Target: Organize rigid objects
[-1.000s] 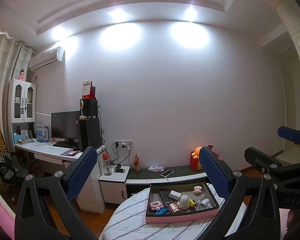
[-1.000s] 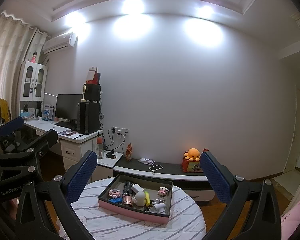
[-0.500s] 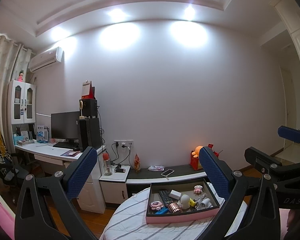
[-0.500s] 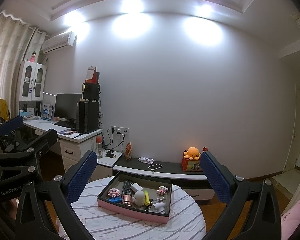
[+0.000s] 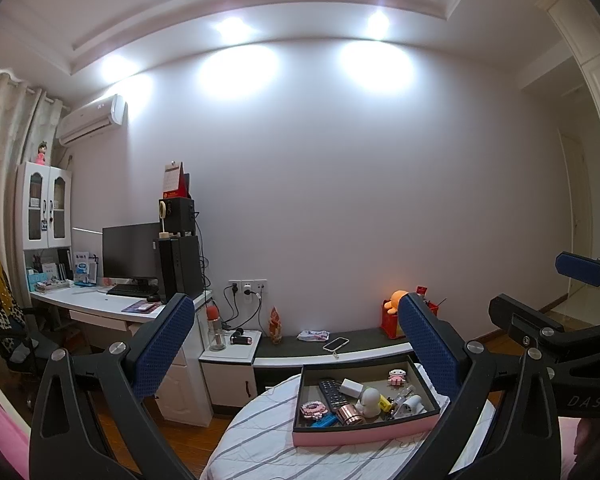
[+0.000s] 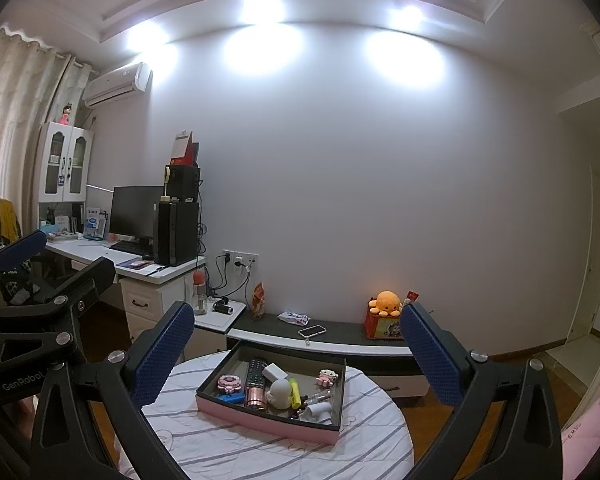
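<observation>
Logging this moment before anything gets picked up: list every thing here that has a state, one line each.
left claw: open, holding nothing, above the table.
right claw: open, holding nothing.
pink tray: on the round table, uncovered, filled with small items.
remote: lying flat in the tray.
monitor: screen dark.
cabinet doors: shut.
phone: lying flat on the low bench, cable attached.

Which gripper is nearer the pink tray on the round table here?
Hard to call; maybe the left, marginally. The left gripper has the pink tray ahead toward its right finger; the right gripper has it ahead, centred. Both are open, well short of it.
</observation>
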The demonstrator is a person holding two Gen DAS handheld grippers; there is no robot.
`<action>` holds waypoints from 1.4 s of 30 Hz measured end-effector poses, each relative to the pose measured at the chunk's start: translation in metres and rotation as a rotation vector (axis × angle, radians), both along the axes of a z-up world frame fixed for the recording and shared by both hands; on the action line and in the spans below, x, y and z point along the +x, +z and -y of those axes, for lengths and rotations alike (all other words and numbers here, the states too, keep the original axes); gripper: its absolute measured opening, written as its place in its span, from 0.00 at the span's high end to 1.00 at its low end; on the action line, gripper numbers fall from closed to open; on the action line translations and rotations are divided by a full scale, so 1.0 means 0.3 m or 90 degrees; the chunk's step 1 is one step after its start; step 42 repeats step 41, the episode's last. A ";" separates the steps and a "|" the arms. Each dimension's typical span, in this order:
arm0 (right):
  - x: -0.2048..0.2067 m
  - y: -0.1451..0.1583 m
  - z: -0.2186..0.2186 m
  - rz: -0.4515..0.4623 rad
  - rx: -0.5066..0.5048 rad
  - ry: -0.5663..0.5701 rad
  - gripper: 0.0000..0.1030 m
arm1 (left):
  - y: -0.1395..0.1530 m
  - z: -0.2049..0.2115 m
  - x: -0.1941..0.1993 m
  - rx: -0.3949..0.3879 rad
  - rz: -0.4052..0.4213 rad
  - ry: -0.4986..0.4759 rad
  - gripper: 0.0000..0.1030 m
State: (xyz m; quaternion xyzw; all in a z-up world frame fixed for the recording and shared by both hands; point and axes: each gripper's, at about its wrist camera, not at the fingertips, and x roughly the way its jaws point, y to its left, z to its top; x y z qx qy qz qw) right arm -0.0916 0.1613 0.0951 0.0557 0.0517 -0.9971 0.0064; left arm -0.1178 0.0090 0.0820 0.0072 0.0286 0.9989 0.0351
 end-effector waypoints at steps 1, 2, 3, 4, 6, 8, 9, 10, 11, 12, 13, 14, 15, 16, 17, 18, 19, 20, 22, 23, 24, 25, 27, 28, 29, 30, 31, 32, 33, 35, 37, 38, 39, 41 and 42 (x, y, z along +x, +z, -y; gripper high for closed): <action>0.000 0.000 0.000 0.000 0.001 0.000 0.00 | -0.001 0.002 0.000 0.000 0.000 0.000 0.00; -0.003 0.001 0.000 0.002 0.001 0.000 0.00 | 0.001 0.003 0.002 0.000 0.001 0.000 0.00; -0.003 0.001 0.000 0.002 0.001 -0.001 0.00 | 0.001 0.005 0.003 -0.001 0.001 0.000 0.00; -0.005 0.002 0.000 0.002 0.001 -0.001 0.00 | 0.001 0.008 0.005 -0.001 0.002 0.000 0.00; -0.006 0.003 -0.001 0.004 0.000 0.000 0.00 | 0.002 0.011 0.009 -0.001 0.002 -0.001 0.00; -0.007 0.004 -0.001 0.004 0.000 0.000 0.00 | 0.002 0.009 0.008 -0.002 0.002 -0.001 0.00; -0.007 0.004 -0.001 0.004 0.000 0.000 0.00 | 0.002 0.009 0.008 -0.002 0.002 -0.001 0.00; -0.007 0.003 -0.001 0.004 0.000 0.000 0.00 | 0.002 0.013 0.010 -0.002 0.002 -0.002 0.00; -0.007 0.004 -0.001 0.004 0.000 0.000 0.00 | 0.002 0.012 0.010 -0.002 0.001 -0.002 0.00; -0.006 0.004 0.000 0.004 0.000 0.000 0.00 | 0.003 0.011 0.009 -0.002 0.001 -0.001 0.00; -0.006 0.004 0.000 0.003 0.000 0.000 0.00 | 0.002 0.014 0.011 -0.003 0.001 -0.002 0.00; -0.007 0.004 -0.001 0.003 0.000 0.000 0.00 | 0.003 0.011 0.009 -0.003 0.002 -0.002 0.00; -0.006 0.004 0.000 0.002 0.000 0.000 0.00 | 0.004 0.013 0.011 -0.005 0.001 -0.003 0.00; -0.005 0.003 0.001 0.002 0.000 -0.001 0.00 | 0.004 0.015 0.013 -0.007 0.000 -0.003 0.00; -0.006 0.002 0.000 0.002 0.001 -0.002 0.00 | 0.005 0.015 0.015 -0.008 -0.001 -0.003 0.00; -0.006 0.003 0.001 0.002 0.002 -0.003 0.00 | 0.006 0.015 0.016 -0.009 -0.002 -0.004 0.00; -0.005 0.004 0.002 0.002 0.002 -0.003 0.00 | 0.007 0.015 0.018 -0.009 -0.002 -0.005 0.00; -0.004 0.005 0.000 0.002 0.003 -0.004 0.00 | 0.008 0.015 0.019 -0.010 -0.002 -0.006 0.00; -0.001 0.005 -0.001 0.002 0.003 -0.004 0.00 | 0.011 0.012 0.018 -0.011 -0.003 -0.006 0.00; -0.002 0.006 -0.001 0.002 0.003 -0.004 0.00 | 0.012 0.013 0.021 -0.011 -0.004 -0.006 0.00; 0.000 0.007 -0.001 0.002 0.003 -0.004 0.00 | 0.012 0.015 0.023 -0.011 -0.005 -0.007 0.00; 0.001 0.006 -0.001 0.002 0.003 -0.004 0.00 | 0.012 0.016 0.025 -0.012 -0.005 -0.007 0.00; 0.000 0.006 -0.002 0.001 0.002 -0.004 0.00 | 0.014 0.018 0.026 -0.012 -0.004 -0.007 0.00; -0.006 0.004 -0.002 0.001 0.003 -0.003 0.00 | 0.014 0.015 0.023 -0.012 -0.005 -0.007 0.00; -0.007 0.004 -0.003 0.002 0.003 -0.003 0.00 | 0.014 0.015 0.024 -0.013 -0.005 -0.007 0.00; -0.006 0.004 -0.003 0.002 0.003 -0.003 0.00 | 0.014 0.016 0.025 -0.012 -0.006 -0.007 0.00; -0.006 0.004 -0.003 0.001 0.003 -0.003 0.00 | 0.015 0.014 0.024 -0.013 -0.006 -0.006 0.00; -0.007 0.004 -0.004 0.001 0.002 -0.003 0.00 | 0.014 0.017 0.026 -0.013 -0.005 -0.007 0.00; -0.007 0.005 -0.004 0.001 0.002 -0.003 0.00 | 0.015 0.018 0.027 -0.013 -0.005 -0.007 0.00; -0.007 0.005 -0.005 0.002 0.002 -0.002 0.00 | 0.015 0.017 0.026 -0.013 -0.005 -0.007 0.00; -0.008 0.005 -0.007 0.003 0.003 -0.003 0.00 | 0.015 0.020 0.028 -0.013 -0.004 -0.007 0.00; -0.007 0.005 -0.008 0.003 0.002 -0.003 0.00 | 0.015 0.018 0.029 -0.013 -0.005 -0.007 0.00; -0.007 0.005 -0.008 0.002 0.003 -0.003 0.00 | 0.015 0.019 0.031 -0.013 -0.005 -0.007 0.00; -0.007 0.004 -0.008 0.002 0.003 -0.003 0.00 | 0.015 0.020 0.032 -0.014 -0.005 -0.007 0.00; -0.007 0.004 -0.008 0.002 0.003 -0.003 0.00 | 0.015 0.020 0.032 -0.014 -0.005 -0.007 0.00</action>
